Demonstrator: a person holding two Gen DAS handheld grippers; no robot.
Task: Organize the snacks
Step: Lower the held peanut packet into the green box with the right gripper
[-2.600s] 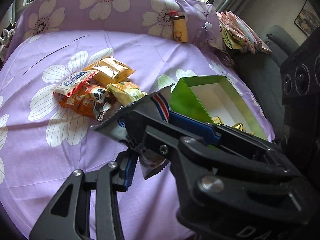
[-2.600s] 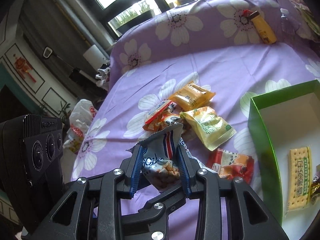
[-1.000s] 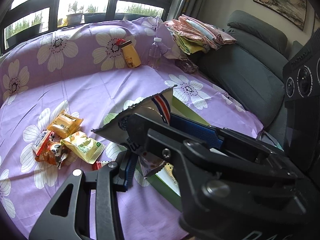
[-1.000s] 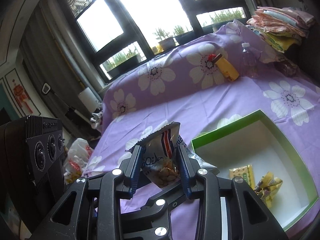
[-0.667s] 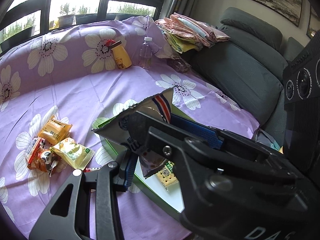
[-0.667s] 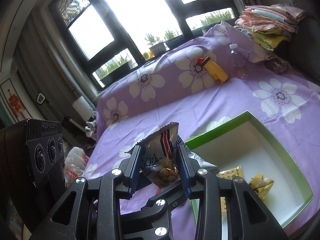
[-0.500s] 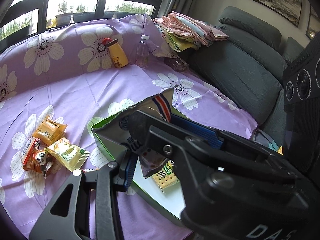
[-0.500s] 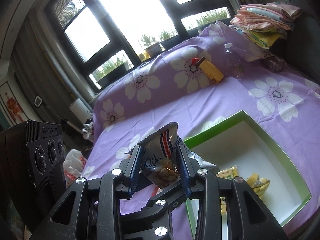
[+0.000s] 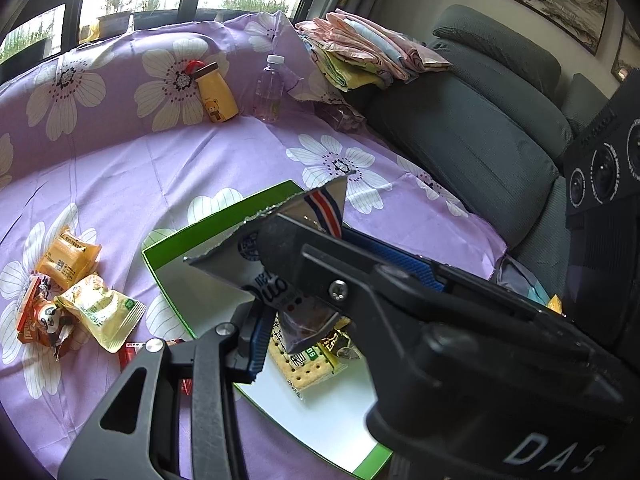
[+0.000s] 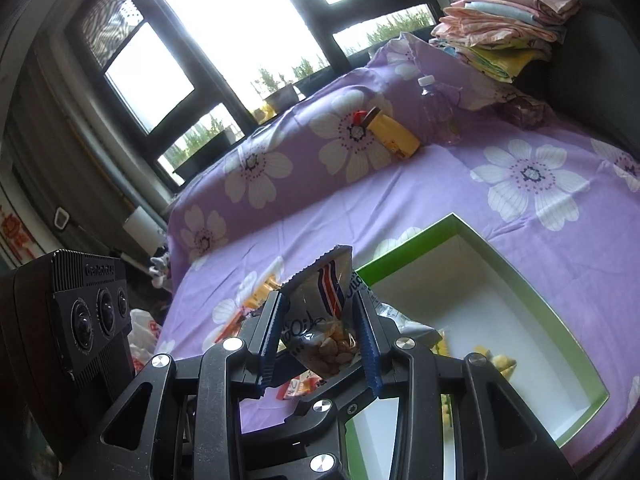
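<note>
Snack bag [image 10: 324, 320], silver with a red-and-blue stripe, sits pinched between the right claw's [image 10: 320, 330] blue pads [image 10: 271, 330], raised over the near corner of the green box [image 10: 516, 276]. Crossing just behind it is the left claw [image 9: 276, 320]; whether it grips anything I cannot tell. Below, a cracker [image 9: 302, 364] lies in the box. Off to the left, packets [image 9: 96, 312] lie heaped on the purple cloth [image 9: 132, 176].

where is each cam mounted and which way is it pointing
left wrist: on the left gripper, looking down across the purple sheet at the green box; one finger and a black rig body show.
right wrist: on the right gripper, facing the windows; both fingers clamp the snack packet.
shared: packet, box, yellow bottle.
</note>
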